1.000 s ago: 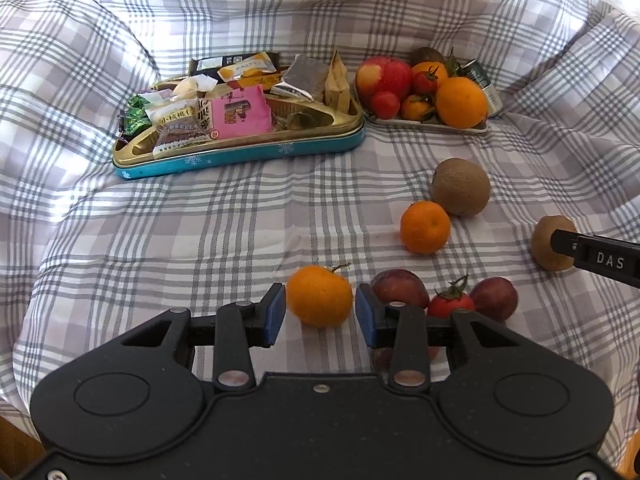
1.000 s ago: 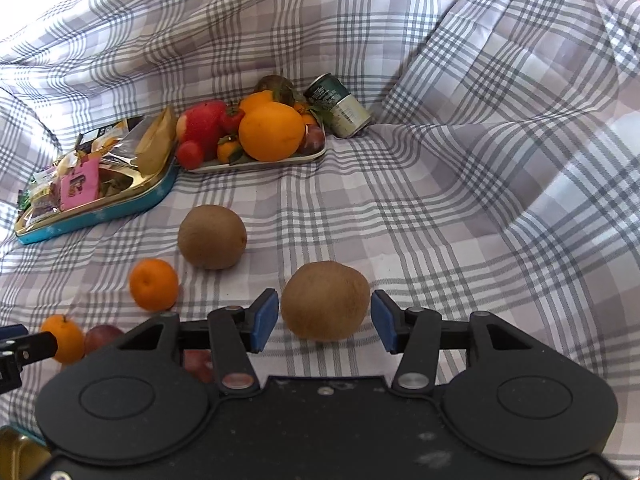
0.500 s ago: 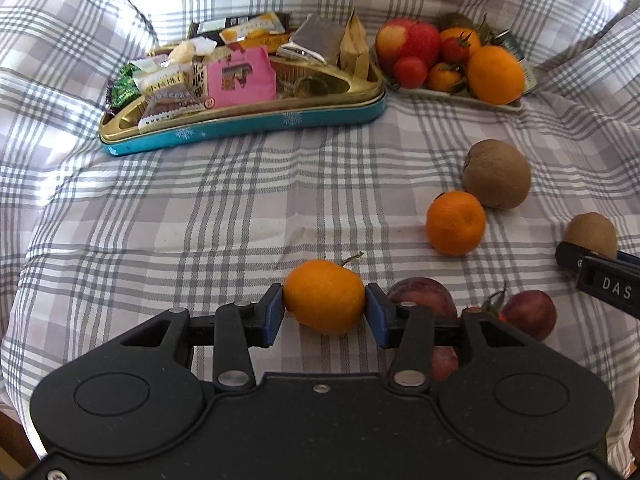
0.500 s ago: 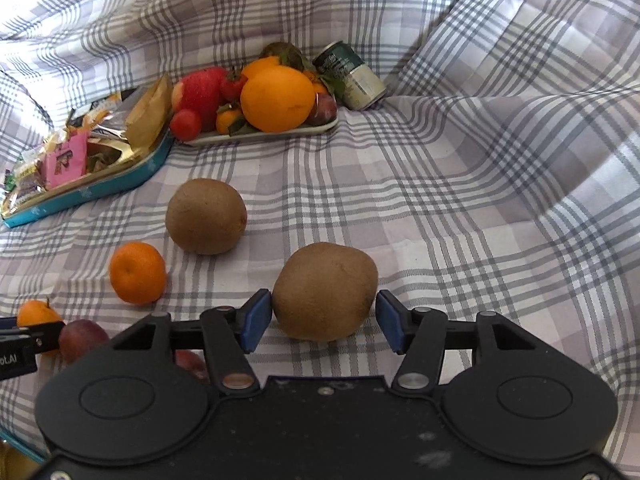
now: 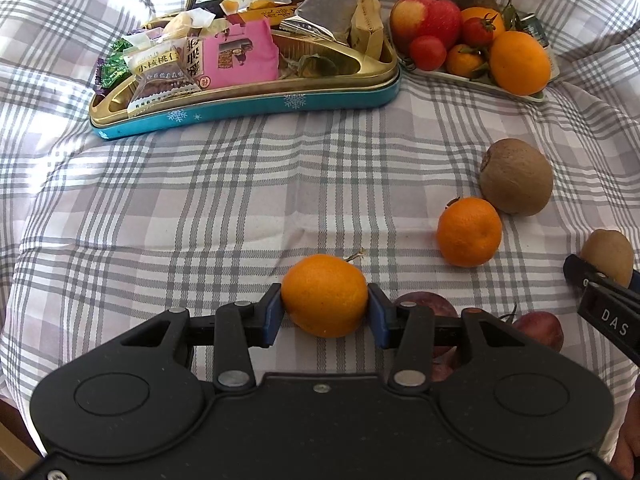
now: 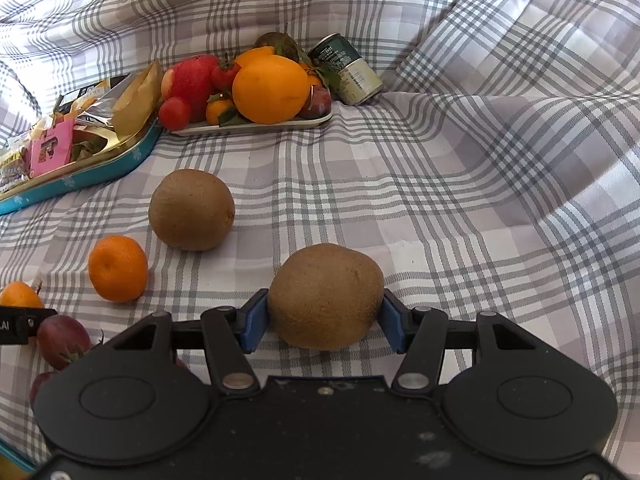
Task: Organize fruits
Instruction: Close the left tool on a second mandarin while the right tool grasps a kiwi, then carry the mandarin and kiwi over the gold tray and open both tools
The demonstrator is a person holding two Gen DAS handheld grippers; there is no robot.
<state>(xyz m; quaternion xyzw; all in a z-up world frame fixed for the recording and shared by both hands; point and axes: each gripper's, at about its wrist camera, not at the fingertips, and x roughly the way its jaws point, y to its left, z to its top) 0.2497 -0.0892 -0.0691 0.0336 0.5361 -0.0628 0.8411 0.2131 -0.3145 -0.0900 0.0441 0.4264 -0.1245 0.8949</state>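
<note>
A stemmed mandarin (image 5: 324, 294) lies on the checked cloth, right between the blue pads of my left gripper (image 5: 324, 312). The pads stand wide and close against its sides, and I see no squeeze. A brown kiwi (image 6: 326, 296) sits on the cloth between the pads of my right gripper (image 6: 325, 326), also open and close on both sides. The white fruit plate (image 5: 480, 82) at the back right holds an apple, a large orange, tomatoes and small mandarins. From the left wrist view, one right finger (image 5: 600, 292) shows beside that kiwi (image 5: 608, 254).
A second mandarin (image 5: 469, 232), another kiwi (image 5: 516, 176) and two dark plums (image 5: 426, 306) (image 5: 540, 328) lie loose on the cloth. A teal-and-gold snack tin (image 5: 248, 108) stands at the back left. A drink can (image 6: 348, 74) lies behind the plate. Cloth folds rise at the right.
Both grippers have come down and forward over their fruit, and both pairs of jaws have widened. The mandarin and the kiwi now sit between the pads instead of ahead of them.
</note>
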